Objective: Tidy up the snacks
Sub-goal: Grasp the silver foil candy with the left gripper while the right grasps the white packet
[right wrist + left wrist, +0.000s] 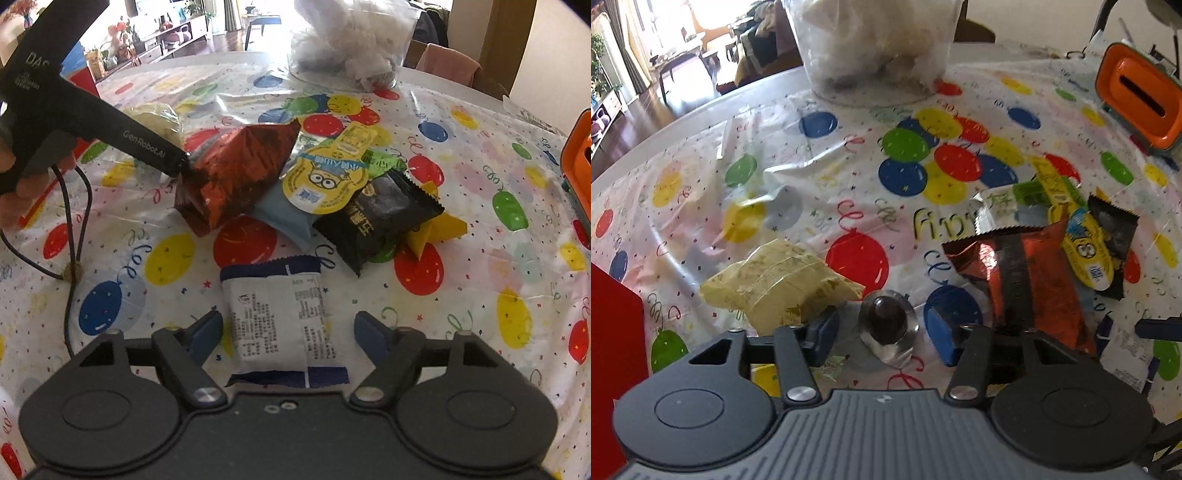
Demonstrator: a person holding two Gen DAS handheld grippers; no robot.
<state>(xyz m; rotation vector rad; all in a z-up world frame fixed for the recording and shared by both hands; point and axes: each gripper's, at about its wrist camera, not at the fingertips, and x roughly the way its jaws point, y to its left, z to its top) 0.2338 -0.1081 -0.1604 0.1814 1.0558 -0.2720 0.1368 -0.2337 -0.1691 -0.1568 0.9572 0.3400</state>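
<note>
Cover: we see a glossy, crinkled plastic cloth (849, 173) printed with coloured balloons over the surface.
Sweet: one dark round chocolate ball (884, 317) in clear wrap lies near us, between the fingers of the left hand-held gripper (882, 332), whose jaws stand apart, untouching.
Packet: one flat white packet (280, 317) with blue ends lies between the apart jaws of the right hand-held gripper (288, 328).
Pile: further off, one shiny red foil bag (236, 173), one yellow lidded cup (328, 177), one black packet (376, 218).
Left: one pale yellow wrapped piece (775, 284).
</note>
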